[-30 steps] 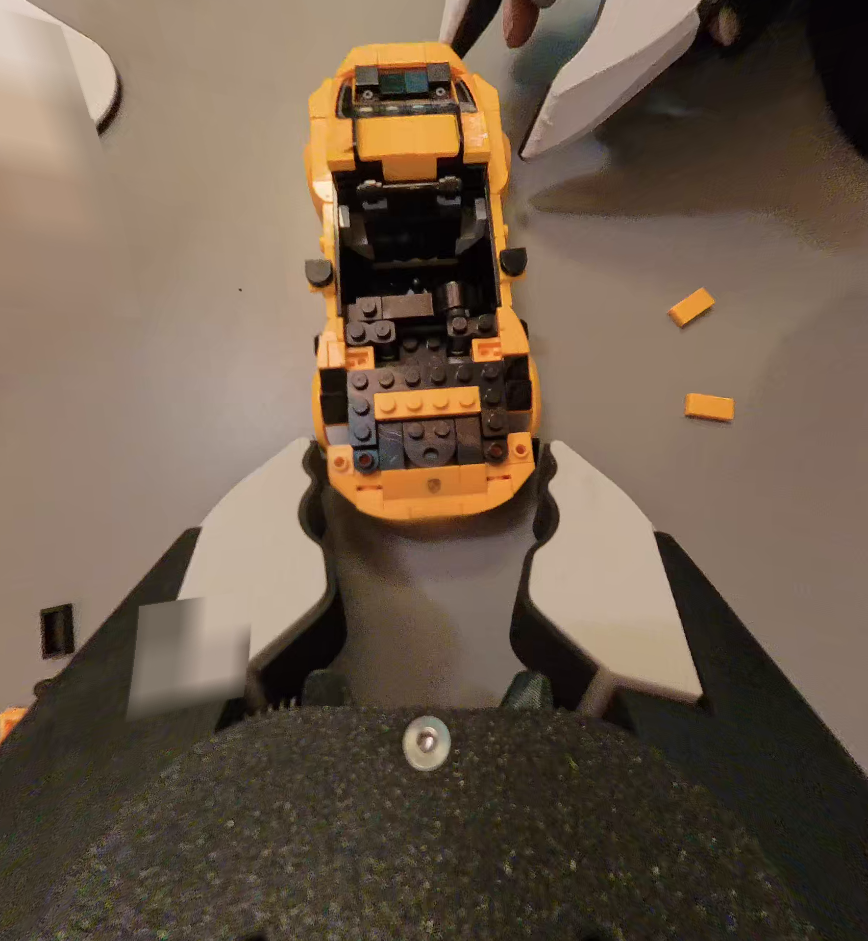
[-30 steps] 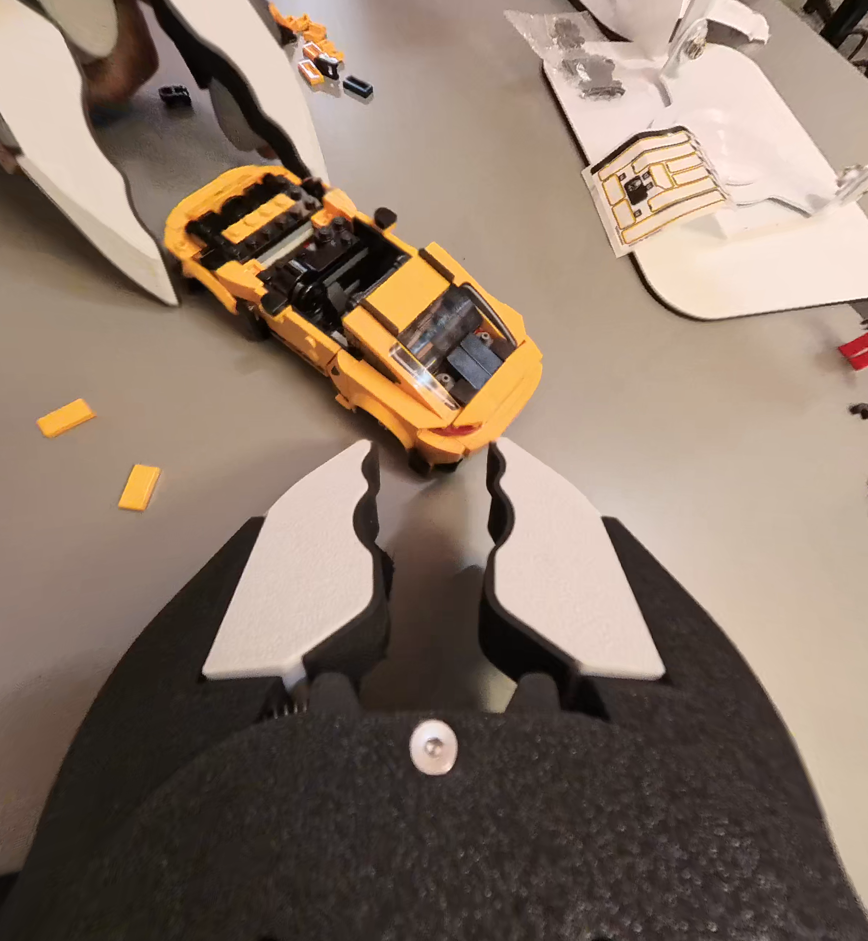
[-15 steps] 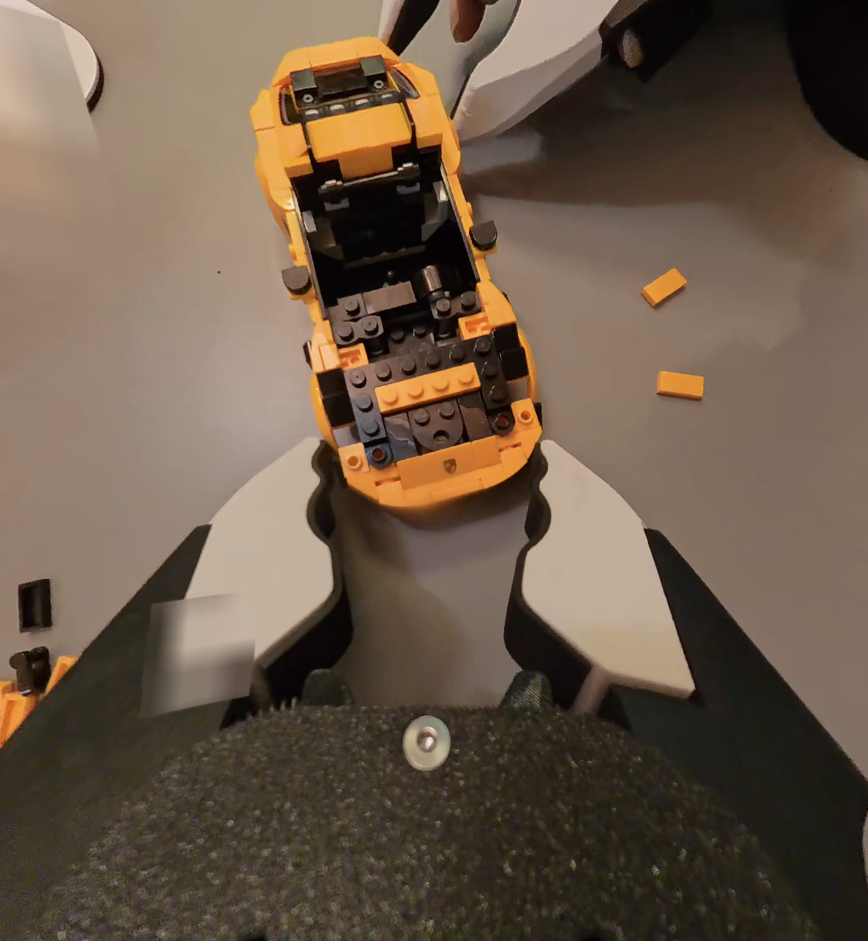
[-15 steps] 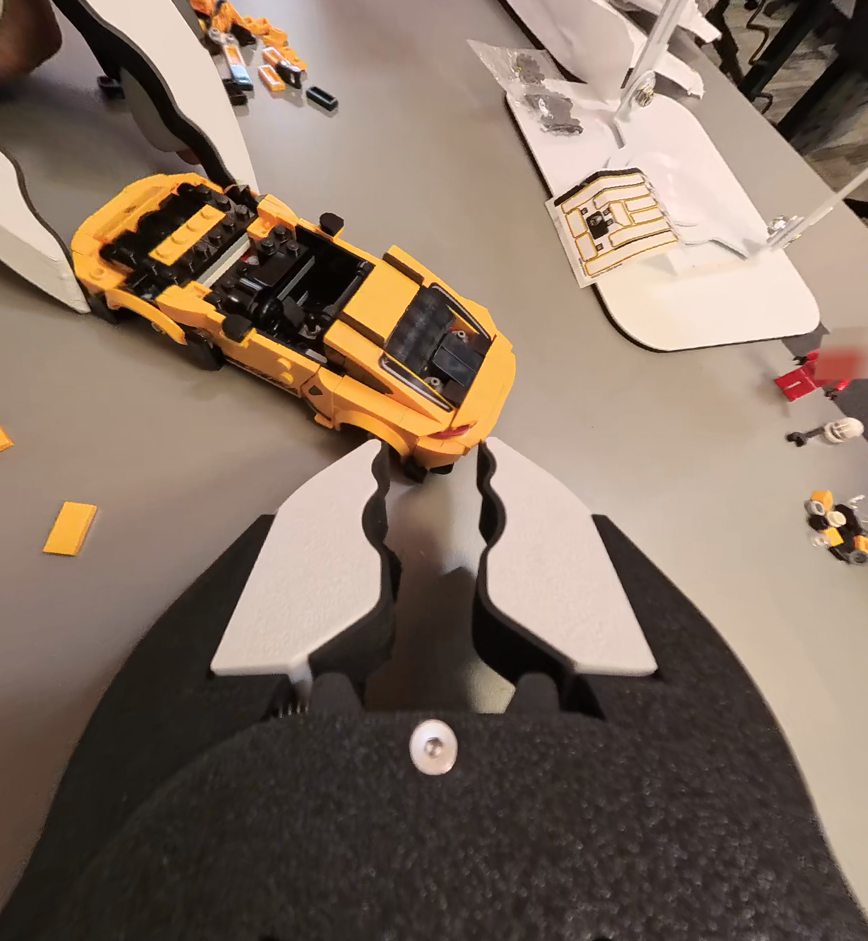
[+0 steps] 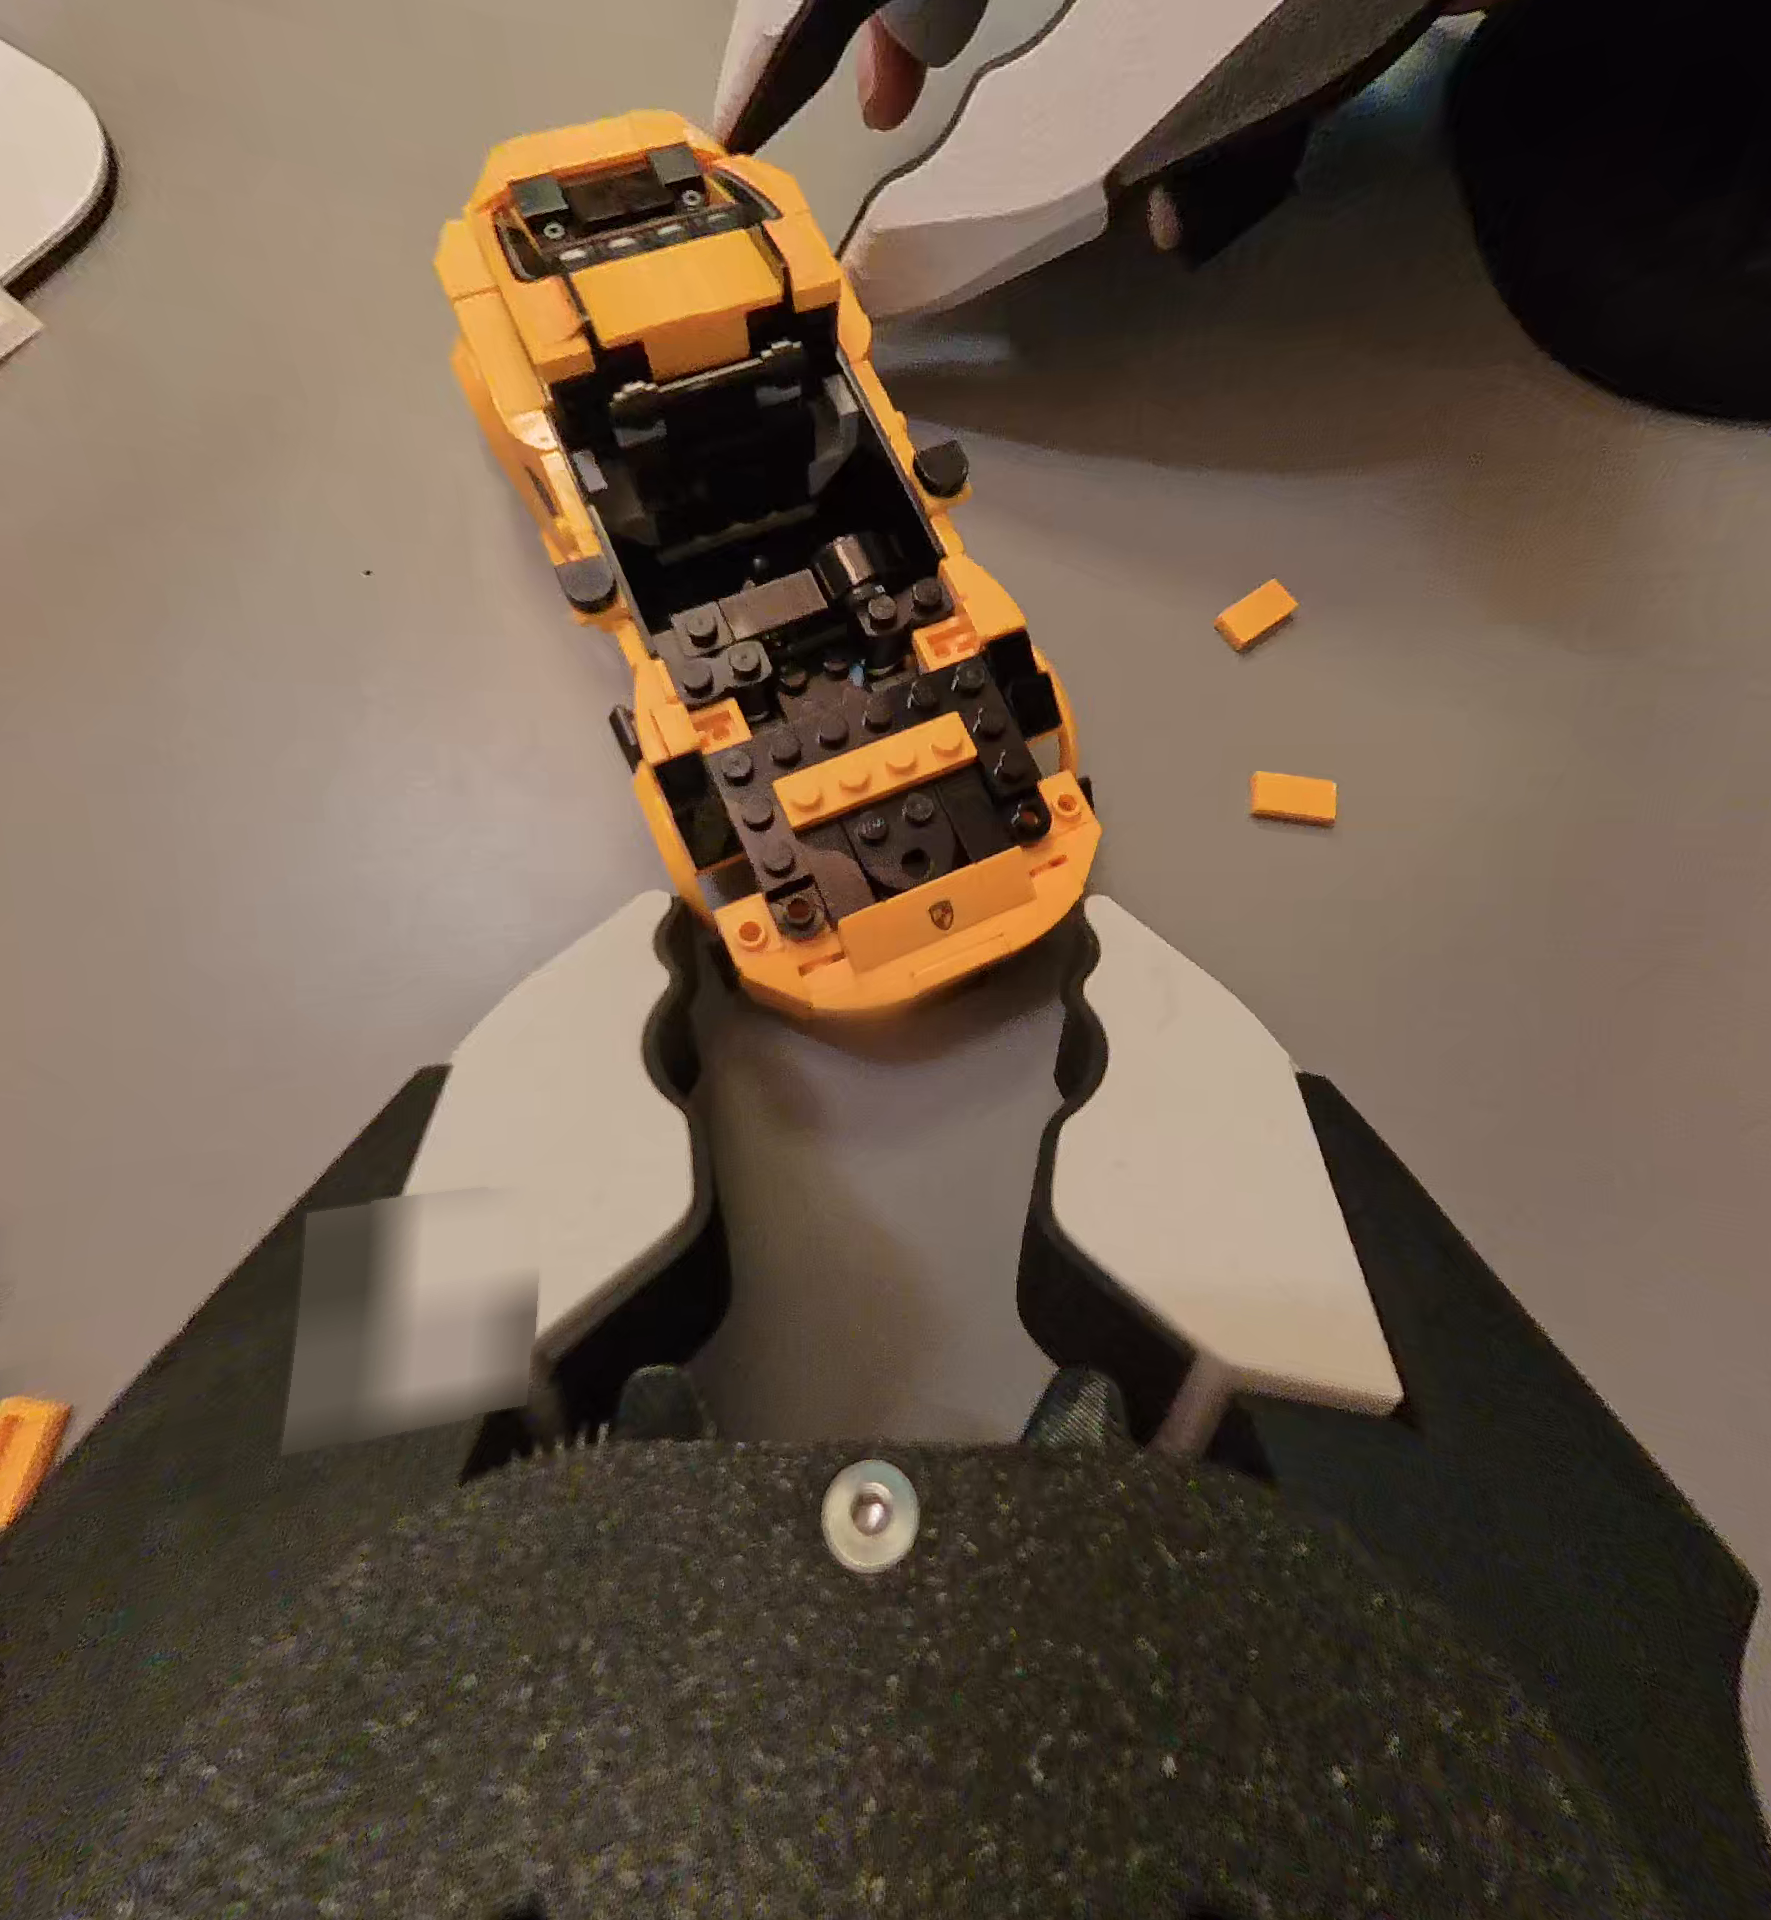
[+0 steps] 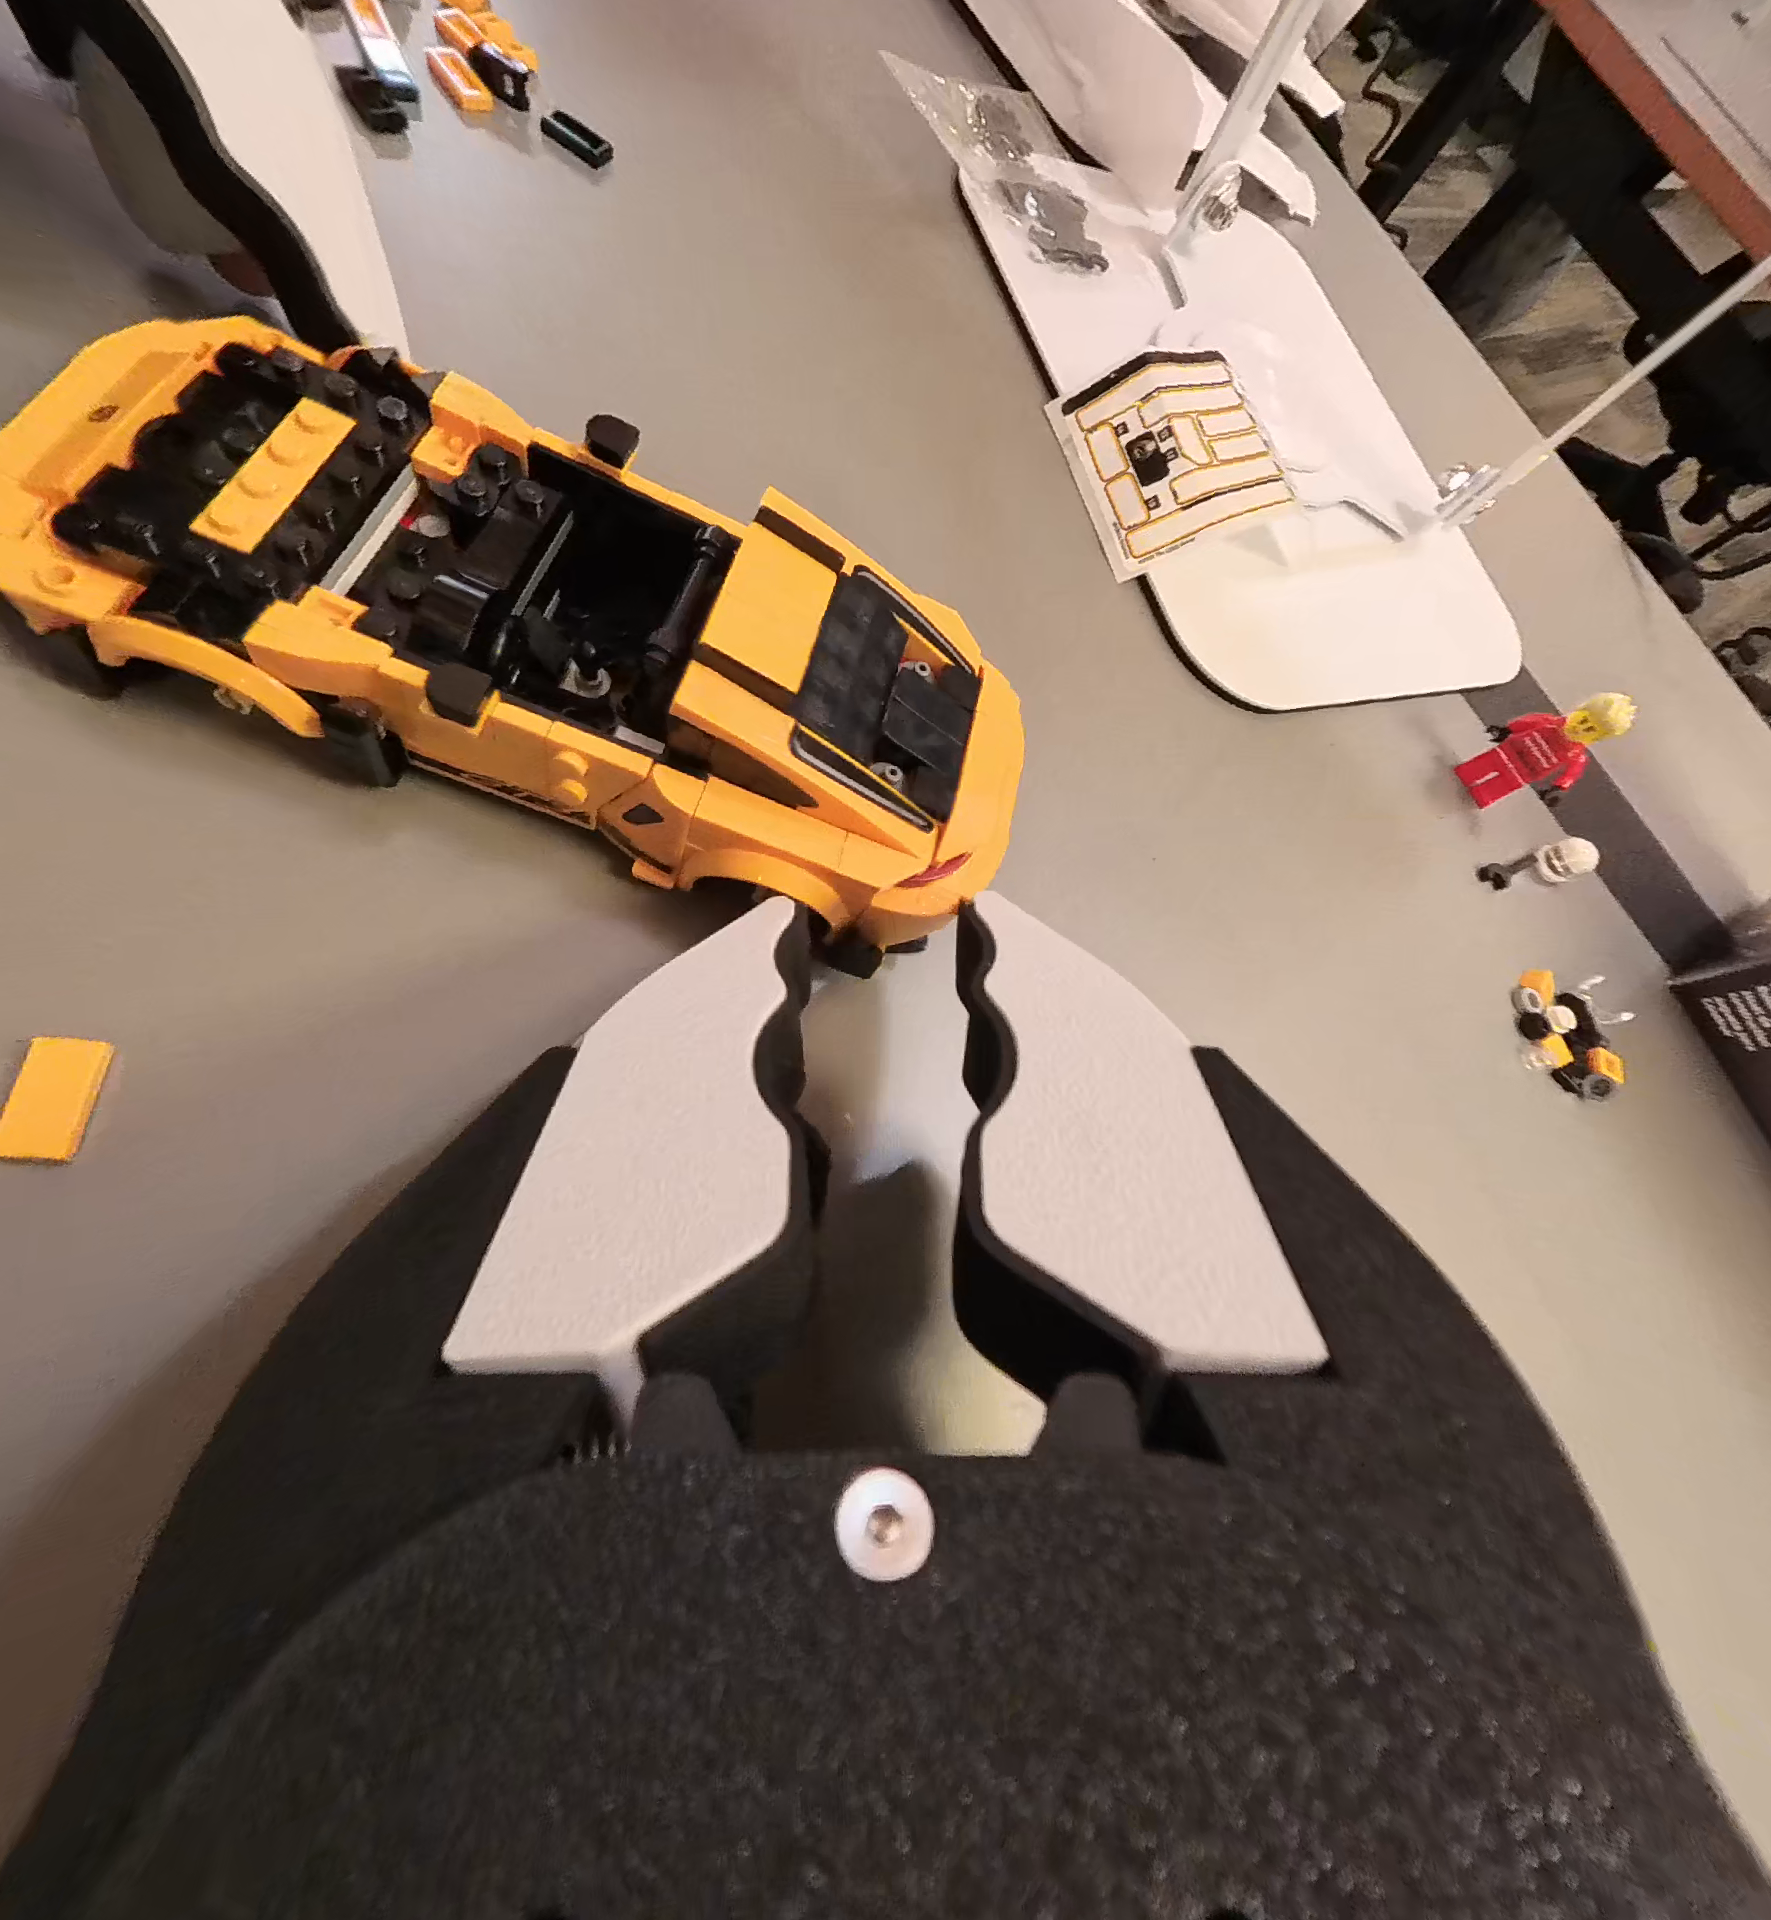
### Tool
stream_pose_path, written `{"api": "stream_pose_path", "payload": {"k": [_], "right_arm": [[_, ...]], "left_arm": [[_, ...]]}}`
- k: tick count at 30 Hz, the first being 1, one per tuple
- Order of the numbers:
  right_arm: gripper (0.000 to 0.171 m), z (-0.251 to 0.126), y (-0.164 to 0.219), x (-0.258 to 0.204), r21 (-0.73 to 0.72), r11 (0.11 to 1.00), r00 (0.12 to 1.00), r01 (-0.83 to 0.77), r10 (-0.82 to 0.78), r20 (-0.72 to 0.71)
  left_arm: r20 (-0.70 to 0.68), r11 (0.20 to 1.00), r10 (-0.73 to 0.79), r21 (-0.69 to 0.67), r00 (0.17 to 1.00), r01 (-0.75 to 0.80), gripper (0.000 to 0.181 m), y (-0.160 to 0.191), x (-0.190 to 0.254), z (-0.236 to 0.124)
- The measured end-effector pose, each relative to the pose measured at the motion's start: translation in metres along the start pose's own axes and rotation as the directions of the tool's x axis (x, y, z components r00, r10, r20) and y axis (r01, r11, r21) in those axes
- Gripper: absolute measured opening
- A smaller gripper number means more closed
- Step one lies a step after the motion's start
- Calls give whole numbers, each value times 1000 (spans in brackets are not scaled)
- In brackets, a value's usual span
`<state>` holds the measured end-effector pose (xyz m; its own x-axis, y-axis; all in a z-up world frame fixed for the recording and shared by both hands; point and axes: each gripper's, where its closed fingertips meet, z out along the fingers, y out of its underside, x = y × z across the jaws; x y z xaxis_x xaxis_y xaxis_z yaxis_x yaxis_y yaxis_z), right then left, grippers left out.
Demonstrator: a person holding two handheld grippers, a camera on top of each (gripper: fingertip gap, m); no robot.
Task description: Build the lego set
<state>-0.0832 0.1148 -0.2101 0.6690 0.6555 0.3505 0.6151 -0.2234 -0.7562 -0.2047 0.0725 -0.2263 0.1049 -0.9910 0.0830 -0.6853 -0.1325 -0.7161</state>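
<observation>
The orange lego car point(image 5: 756, 582) stands on the grey desk point(image 5: 237, 727) between the two tools. The left tool point(image 5: 876, 935) has its jaws spread wide, with the car's studded nose just between the tips; I cannot tell whether they touch it. The right tool point(image 6: 876, 920) sits at the car's opposite end, jaws parted by a narrow gap and holding nothing, its tips at one rear corner. The car is unfinished: the cockpit is roofless and black inside, the front deck shows bare black and orange studs. Two loose orange tiles point(image 5: 1292, 798) lie on the desk beside it.
</observation>
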Motion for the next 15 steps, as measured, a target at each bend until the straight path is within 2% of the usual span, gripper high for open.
{"api": "stream_pose_path", "payload": {"k": [7, 15], "right_arm": [[26, -3, 1, 2, 16, 1000, 1000, -5, 4, 19], [25, -14, -6, 11, 94, 991, 995, -99, 96, 35]], "left_arm": [[-21, 1000, -4, 21, 1000, 4, 65, -2, 2, 1], [-52, 1000, 11, 25, 999, -9, 59, -3, 8, 2]]}}
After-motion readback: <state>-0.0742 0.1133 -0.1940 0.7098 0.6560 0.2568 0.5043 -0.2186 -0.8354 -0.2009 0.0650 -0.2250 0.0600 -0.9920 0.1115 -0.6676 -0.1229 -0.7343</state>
